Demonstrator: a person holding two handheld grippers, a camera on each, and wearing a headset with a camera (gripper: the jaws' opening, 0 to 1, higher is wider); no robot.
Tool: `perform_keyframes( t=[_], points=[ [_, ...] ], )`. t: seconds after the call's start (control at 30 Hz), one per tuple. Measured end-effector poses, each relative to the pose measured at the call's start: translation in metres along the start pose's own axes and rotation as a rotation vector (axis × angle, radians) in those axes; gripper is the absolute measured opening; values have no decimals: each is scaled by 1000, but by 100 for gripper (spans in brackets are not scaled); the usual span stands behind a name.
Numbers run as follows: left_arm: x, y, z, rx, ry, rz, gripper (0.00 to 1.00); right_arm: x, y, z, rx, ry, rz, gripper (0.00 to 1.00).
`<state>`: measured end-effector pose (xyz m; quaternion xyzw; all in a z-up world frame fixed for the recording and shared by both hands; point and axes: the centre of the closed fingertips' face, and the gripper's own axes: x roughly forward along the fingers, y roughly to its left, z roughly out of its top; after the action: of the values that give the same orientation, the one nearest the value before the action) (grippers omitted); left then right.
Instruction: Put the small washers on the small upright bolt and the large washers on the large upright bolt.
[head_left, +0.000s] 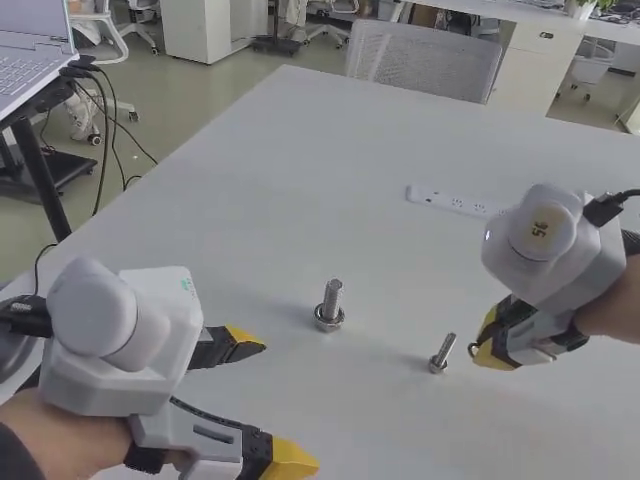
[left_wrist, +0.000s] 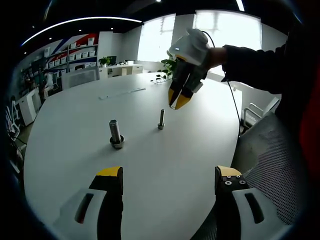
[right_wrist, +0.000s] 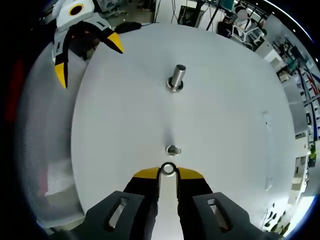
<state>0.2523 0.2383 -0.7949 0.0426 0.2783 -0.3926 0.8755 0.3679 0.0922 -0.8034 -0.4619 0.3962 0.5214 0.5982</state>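
The large upright bolt (head_left: 331, 302) stands mid-table on its wide base. To its right, the small upright bolt (head_left: 441, 353) leans a little. My right gripper (head_left: 484, 350) hovers just right of the small bolt. In the right gripper view, this gripper (right_wrist: 168, 174) is shut on a small washer (right_wrist: 168, 169), a ring held just short of the small bolt (right_wrist: 173, 150), with the large bolt (right_wrist: 176, 77) farther off. My left gripper (head_left: 268, 402) sits at the near left, open and with nothing in it, its jaws (left_wrist: 169, 176) facing both bolts.
A white power strip (head_left: 455, 201) lies on the white table (head_left: 300, 170) beyond the bolts. A mesh chair (head_left: 425, 55) stands at the far edge. A laptop (head_left: 30, 50) rests on a stand to the left, with cables on the floor.
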Motion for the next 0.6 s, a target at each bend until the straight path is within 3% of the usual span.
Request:
perform_keyframes(
  t=[0.33,0.6],
  points=[
    [-1,0,-3,-3,0,2,74,3,-6,16,-30,-7,-9,14],
    [-2,-1,-4,-5,0,2,74,8,-8,17,-43,9,-5,14]
  ],
)
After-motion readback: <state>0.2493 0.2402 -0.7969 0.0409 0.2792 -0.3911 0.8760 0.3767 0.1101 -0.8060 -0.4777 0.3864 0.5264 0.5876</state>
